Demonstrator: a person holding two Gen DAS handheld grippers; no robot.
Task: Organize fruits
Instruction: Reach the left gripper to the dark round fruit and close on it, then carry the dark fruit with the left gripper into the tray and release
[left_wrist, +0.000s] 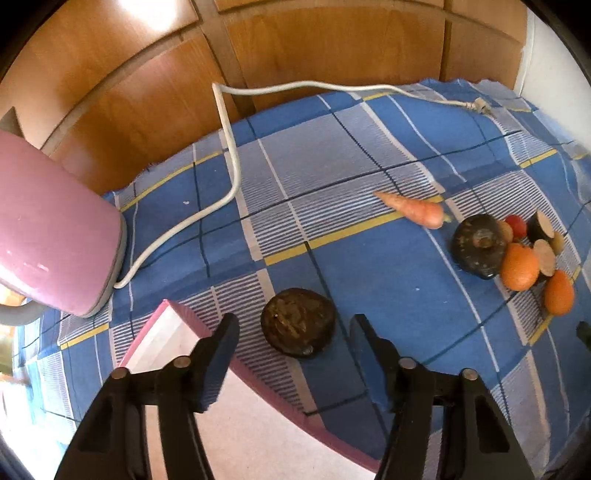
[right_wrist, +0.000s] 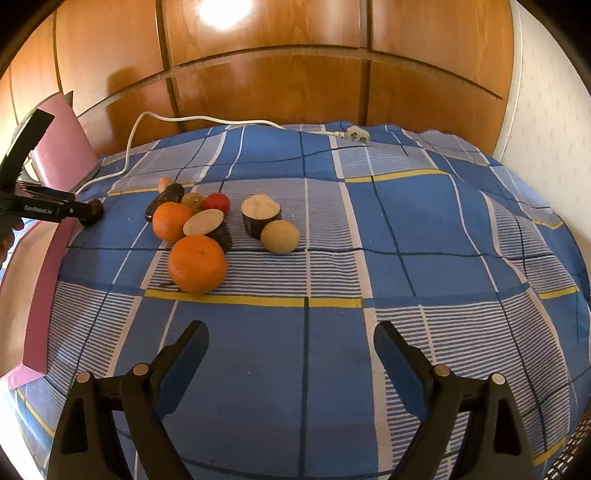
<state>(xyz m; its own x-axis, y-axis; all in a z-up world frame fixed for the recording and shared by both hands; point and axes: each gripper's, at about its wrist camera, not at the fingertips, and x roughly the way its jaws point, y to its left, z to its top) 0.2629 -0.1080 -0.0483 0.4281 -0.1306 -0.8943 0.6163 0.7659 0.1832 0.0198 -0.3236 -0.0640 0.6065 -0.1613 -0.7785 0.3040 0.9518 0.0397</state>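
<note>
A dark brown round fruit (left_wrist: 298, 322) lies on the blue checked cloth (left_wrist: 332, 177), just past the rim of a pink box (left_wrist: 184, 312). My left gripper (left_wrist: 294, 321) hangs over it; its fingertips stand on either side with a gap on each side, so the jaws are open. To the right is a pile: a second dark round fruit (left_wrist: 478, 245), two oranges (right_wrist: 197, 264) (right_wrist: 171, 221), a red fruit (right_wrist: 217, 202), a tan round fruit (right_wrist: 280, 236) and cut dark pieces with pale faces (right_wrist: 259, 214). A carrot (left_wrist: 413, 210) lies beside it. My right gripper (right_wrist: 291, 328) is open and holds nothing, nearer than the pile.
A pink appliance (left_wrist: 55, 236) stands at the left, its white cord (left_wrist: 229, 147) trailing across the cloth to a plug (right_wrist: 356, 134). Wooden cupboard doors (right_wrist: 277, 74) close off the back. The pink box's wall (right_wrist: 48, 277) runs along the cloth's left side.
</note>
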